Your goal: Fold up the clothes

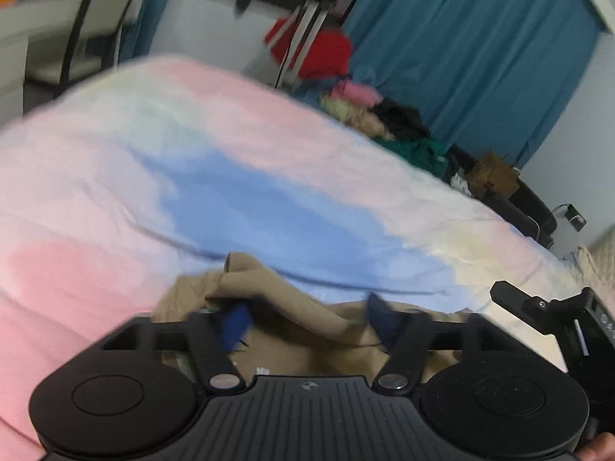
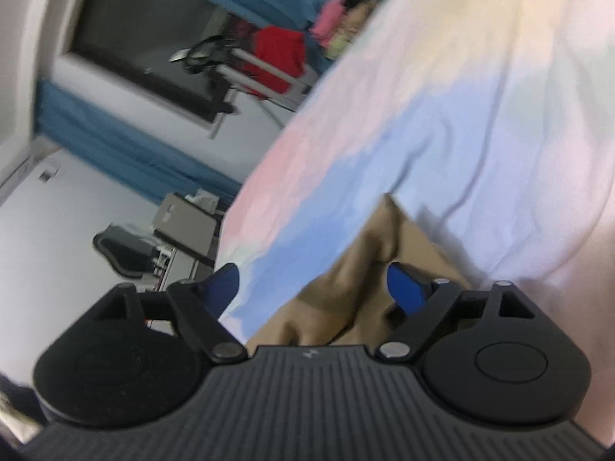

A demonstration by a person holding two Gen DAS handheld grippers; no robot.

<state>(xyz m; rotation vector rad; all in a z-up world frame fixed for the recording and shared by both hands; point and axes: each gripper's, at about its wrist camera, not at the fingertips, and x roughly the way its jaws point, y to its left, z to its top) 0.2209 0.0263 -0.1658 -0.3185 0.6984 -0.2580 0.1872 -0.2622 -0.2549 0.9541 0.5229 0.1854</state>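
- Both claws are wide apart and hold nothing.
- Left claw (image 1: 307, 317): its blue pads stand on each side of a tan garment (image 1: 276, 326), but they do not press it. A bumpy fold of the cloth pokes up between them.
- Right claw (image 2: 313, 292): its blue pads are also spread. The same tan cloth lies between them, nearer the right pad. The left pad hangs past the side edge of the bed, over the floor.
- The tan garment lies on the bed (image 1: 230, 161), on a cover with pink, blue and pale yellow patches. It sits at the near edge, right under both claws.
- In the left wrist view the cloth runs sideways, from one pad across to the other and on toward the right claw, whose black body shows at the right side. In the right wrist view a tan point reaches forward, away from the claw.
- My guess: the cloth has been let go here, and the next grab can be made by either hand, since both are just above it.
- At the far edge of the bed a pile of other clothes (image 1: 384, 123) waits, well apart from the claws.
- Both pictures are blurry, so small folds are hard to tell.
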